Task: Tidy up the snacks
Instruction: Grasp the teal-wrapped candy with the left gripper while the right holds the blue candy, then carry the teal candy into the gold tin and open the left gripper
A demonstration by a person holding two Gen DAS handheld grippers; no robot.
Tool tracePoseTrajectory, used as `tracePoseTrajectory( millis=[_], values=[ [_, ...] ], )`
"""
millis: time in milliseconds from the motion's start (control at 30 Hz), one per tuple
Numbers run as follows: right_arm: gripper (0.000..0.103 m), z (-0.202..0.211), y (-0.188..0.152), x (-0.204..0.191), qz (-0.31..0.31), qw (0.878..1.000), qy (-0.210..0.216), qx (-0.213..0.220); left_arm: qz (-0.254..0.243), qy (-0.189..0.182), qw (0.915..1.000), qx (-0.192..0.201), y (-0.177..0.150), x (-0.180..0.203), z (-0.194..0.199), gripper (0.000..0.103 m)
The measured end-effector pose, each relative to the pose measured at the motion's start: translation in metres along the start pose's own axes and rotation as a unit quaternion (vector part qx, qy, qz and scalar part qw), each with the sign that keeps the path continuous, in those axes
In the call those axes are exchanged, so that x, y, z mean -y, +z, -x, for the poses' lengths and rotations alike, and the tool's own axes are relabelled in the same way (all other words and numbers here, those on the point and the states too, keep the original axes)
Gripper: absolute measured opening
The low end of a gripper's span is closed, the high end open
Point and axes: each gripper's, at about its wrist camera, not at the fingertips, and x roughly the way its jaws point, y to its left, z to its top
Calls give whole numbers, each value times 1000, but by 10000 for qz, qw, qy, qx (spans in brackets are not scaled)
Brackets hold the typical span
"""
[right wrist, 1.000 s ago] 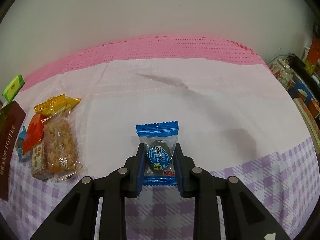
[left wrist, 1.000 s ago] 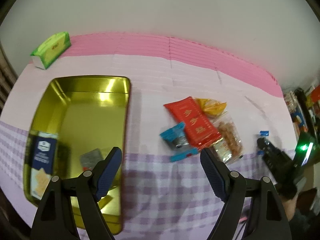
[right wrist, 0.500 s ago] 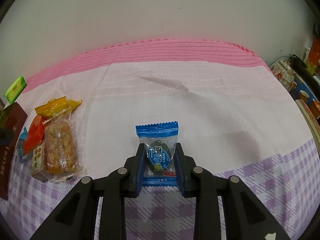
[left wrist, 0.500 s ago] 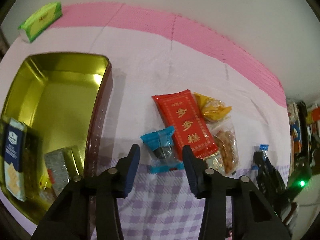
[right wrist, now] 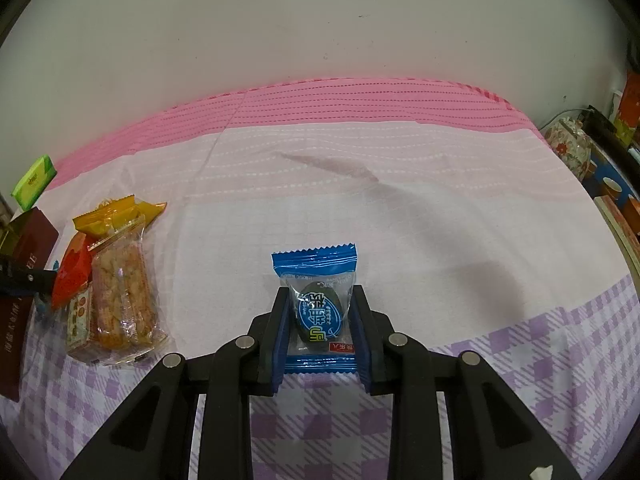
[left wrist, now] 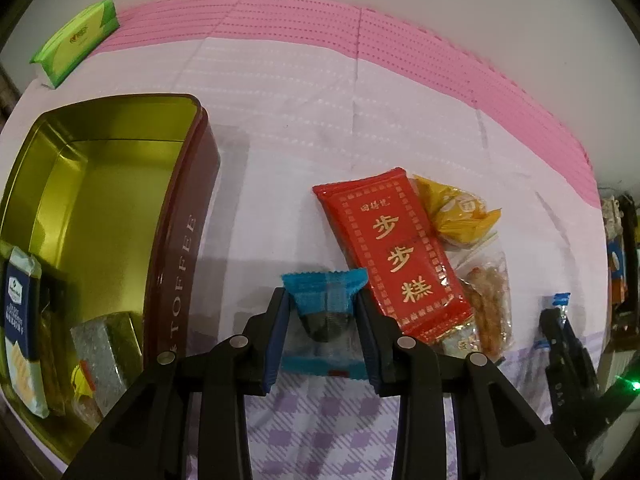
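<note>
Leftmost, at about nine o'clock in the left wrist view, sits the open toffee tin (left wrist: 182, 216), its gold floor already holding a few packets at the near end. Next, at six o'clock, the left gripper (left wrist: 323, 338) has just been closing and its blue pads now sit against both sides of a teal-wrapped candy (left wrist: 325, 320) lying on the tablecloth (left wrist: 288, 128); whether they squeeze yet is hard to tell, but contact looks made. That candy's long axis runs from six toward twelve, straight along the fingers, crimped end pointing away, so the tin lies at roughly ten o'clock from it, and the left hand is clearly the nearer one for that carry. Just right, at three o'clock from the candy, a red packet (left wrist: 390, 254) touches it, with a yellow packet (left wrist: 456, 216) and a clear bag of crackers (left wrist: 490, 304) beyond. Farthest right, the right gripper (right wrist: 321, 326) is clamped on a blue candy (right wrist: 318, 312), also lengthwise along its fingers, well apart from the tin.
</note>
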Motion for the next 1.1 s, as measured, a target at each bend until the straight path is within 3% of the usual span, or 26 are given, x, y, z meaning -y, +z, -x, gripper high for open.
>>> tracePoseTrajectory(
  millis=[167, 467, 833, 1100],
  values=[
    [28, 0, 0, 0, -2, 10000, -2, 0, -204, 58, 9998, 39, -3, -1, 1, 27],
    [28, -1, 0, -1, -6, 10000, -13, -1, -475, 145, 9987, 145, -18, 2, 8, 26],
    [28, 0, -1, -1, 10, 10000, -41, -1, -734, 164, 9958, 529, -33, -9, 45, 26],
    [28, -1, -1, -1, 28, 10000, -67, -1, -688, 441, 9920, 959, -36, -51, 75, 26]
  ],
)
